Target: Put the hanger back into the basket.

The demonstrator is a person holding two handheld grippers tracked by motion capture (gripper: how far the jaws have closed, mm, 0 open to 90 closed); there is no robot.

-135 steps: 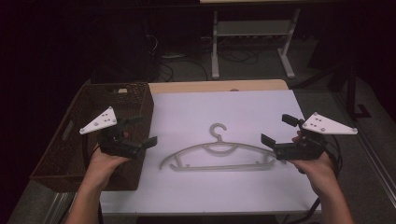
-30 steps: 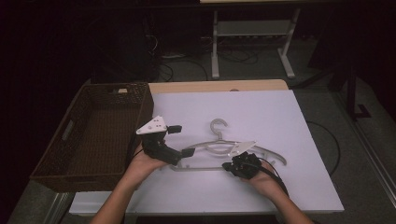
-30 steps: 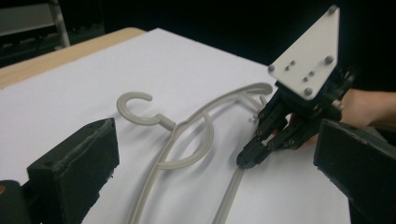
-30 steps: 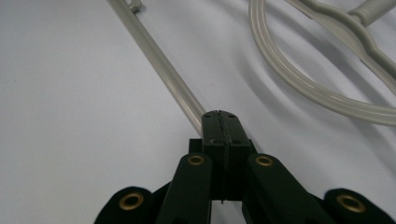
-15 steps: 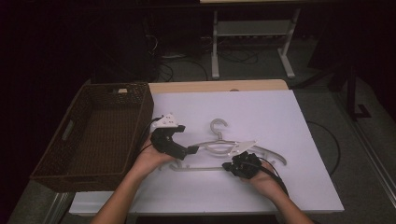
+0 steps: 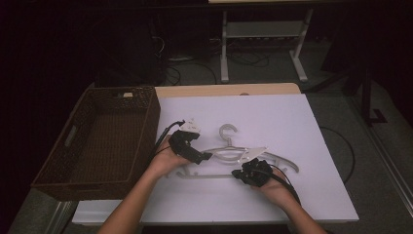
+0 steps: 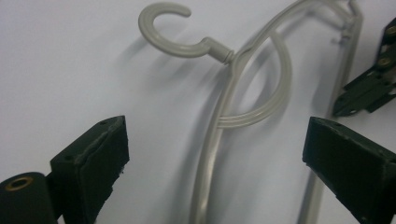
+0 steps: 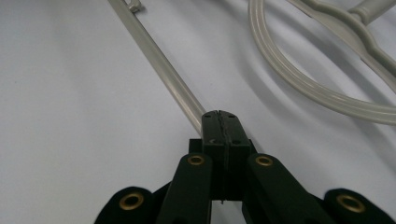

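High view: I am working over a white table top [image 6: 272, 122] with a pale plastic clothes hanger [image 6: 229, 152] lying flat near its centre, hook end pointing toward 12 o'clock. My right gripper [image 6: 243, 174] is sitting at the hanger's 6 o'clock side, jaws clenched on the straight bottom bar [image 8: 163, 72]; in the right gripper view the two jaws are meeting with the bar running in between them. My left gripper [image 6: 204, 156] is hovering at the hanger's 9 o'clock shoulder, jaws spread wide and grasping nothing; in the left gripper view they are straddling the shoulder arm just below the hook [image 7: 173, 28] without touching it.

Handling judgement: the hanger is looking light, thin, stiff and smooth, so I am expecting it to pivot or slip in a single pinch. The bar is the slenderest part. I am judging the shoulder arm near the neck the better second hold, to stop it swinging.

Container: a dark woven wicker basket [image 6: 146, 105] is sitting at the table's 9 o'clock edge, well apart from the hanger. Nothing is visibly lying in it, though its interior is dim.
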